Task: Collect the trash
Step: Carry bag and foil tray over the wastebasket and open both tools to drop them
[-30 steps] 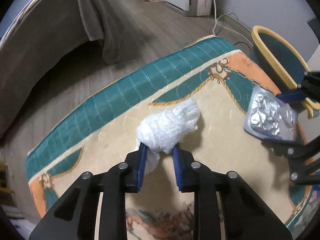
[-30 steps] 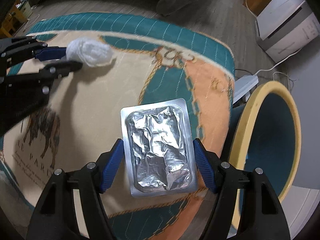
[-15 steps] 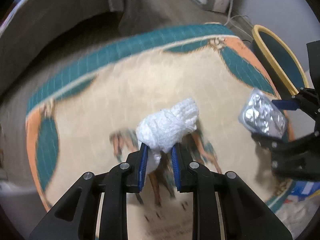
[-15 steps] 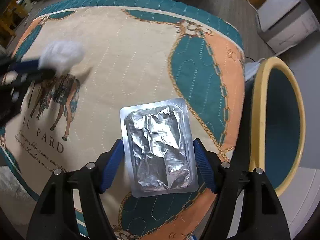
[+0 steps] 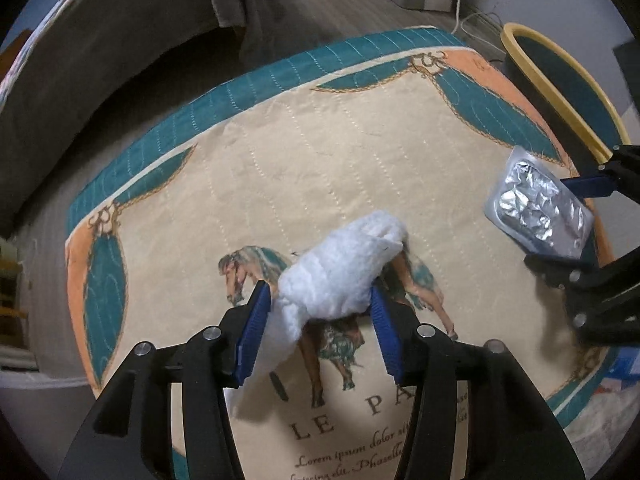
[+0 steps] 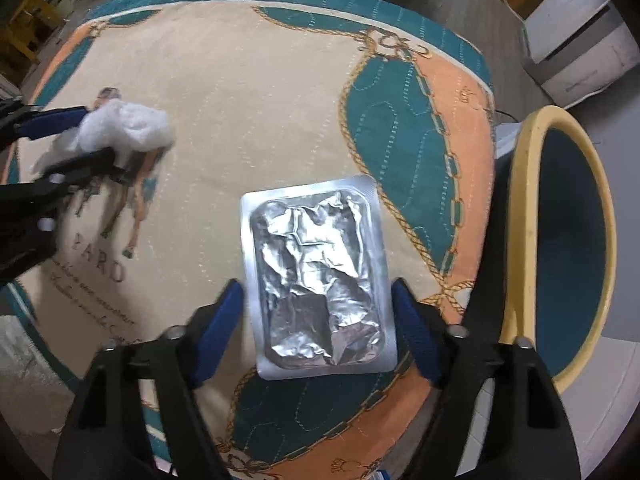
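Tissue wad (image 5: 344, 268) — between left claw (image 5: 322, 320) pads

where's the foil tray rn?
Foil tray sits between the right tongs over the mat's orange corner, bin just to its right; in the left view it's far right.

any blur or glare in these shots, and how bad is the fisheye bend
Left wrist view: mostly sharp, the white tissue wad slightly soft, the mat's edges bowed by the lens, corners black. Right wrist view: foil tray crisp with bright glints, left gripper and wad smeared by motion blur, yellow-rimmed bin stretched.
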`<move>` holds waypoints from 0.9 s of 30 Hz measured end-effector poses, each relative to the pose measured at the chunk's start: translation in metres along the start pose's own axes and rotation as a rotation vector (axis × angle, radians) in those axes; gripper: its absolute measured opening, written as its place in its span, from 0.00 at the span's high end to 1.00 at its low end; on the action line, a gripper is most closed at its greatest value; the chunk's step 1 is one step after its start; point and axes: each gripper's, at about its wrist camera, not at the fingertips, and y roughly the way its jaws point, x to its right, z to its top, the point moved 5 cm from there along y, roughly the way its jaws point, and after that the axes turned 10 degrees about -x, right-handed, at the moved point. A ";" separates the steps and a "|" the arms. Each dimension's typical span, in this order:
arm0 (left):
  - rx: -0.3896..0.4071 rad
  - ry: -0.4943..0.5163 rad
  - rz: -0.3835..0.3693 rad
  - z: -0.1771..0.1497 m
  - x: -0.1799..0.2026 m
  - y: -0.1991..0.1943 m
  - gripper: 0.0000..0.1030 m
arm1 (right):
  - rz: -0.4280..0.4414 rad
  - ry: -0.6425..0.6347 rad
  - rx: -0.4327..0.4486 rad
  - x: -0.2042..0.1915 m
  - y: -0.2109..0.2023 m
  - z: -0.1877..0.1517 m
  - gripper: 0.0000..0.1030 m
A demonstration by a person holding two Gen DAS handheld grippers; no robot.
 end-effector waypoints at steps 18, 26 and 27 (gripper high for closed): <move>0.186 0.041 0.007 0.031 0.032 -0.067 0.68 | -0.013 0.110 0.213 0.076 -0.088 -0.021 0.35; 0.242 0.068 -0.039 0.061 0.066 -0.092 0.68 | -0.040 0.205 0.270 0.130 -0.104 -0.040 0.34; 0.245 0.075 -0.041 0.063 0.071 -0.093 0.68 | -0.044 0.216 0.268 0.136 -0.102 -0.042 0.34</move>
